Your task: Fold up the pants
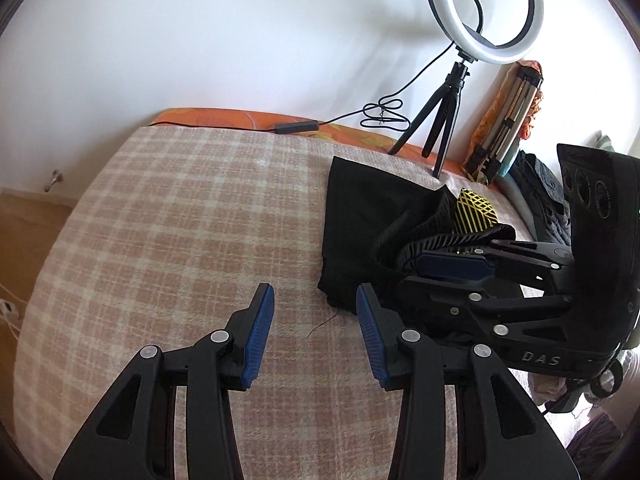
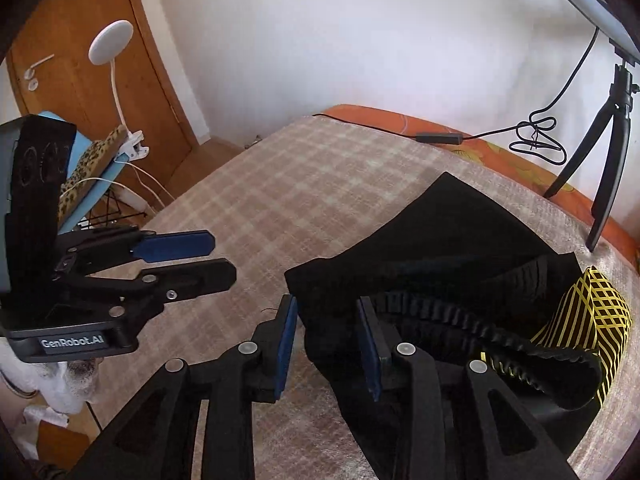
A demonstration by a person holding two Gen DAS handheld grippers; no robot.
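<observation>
Black pants point(image 1: 360, 216) lie folded on the checked blanket point(image 1: 180, 220), with a ribbed waistband and a yellow-and-black patterned part point(image 1: 476, 210) on top. My left gripper point(image 1: 316, 332) is open and empty over the blanket, just left of the pants' near corner. My right gripper point(image 1: 452, 270) reaches in from the right over the waistband. In the right wrist view the right gripper point(image 2: 328, 340) is open, its jaws either side of the pants' point(image 2: 432, 240) near edge without closing on it. The left gripper point(image 2: 188, 256) shows open at left.
A ring light on a small tripod point(image 1: 440, 120) stands at the bed's far edge with its cable point(image 1: 380, 118) on an orange sheet. A bundle of clothes point(image 1: 540, 184) sits at right. A wooden door point(image 2: 92, 80) and a clip lamp point(image 2: 112, 40) are left of the bed.
</observation>
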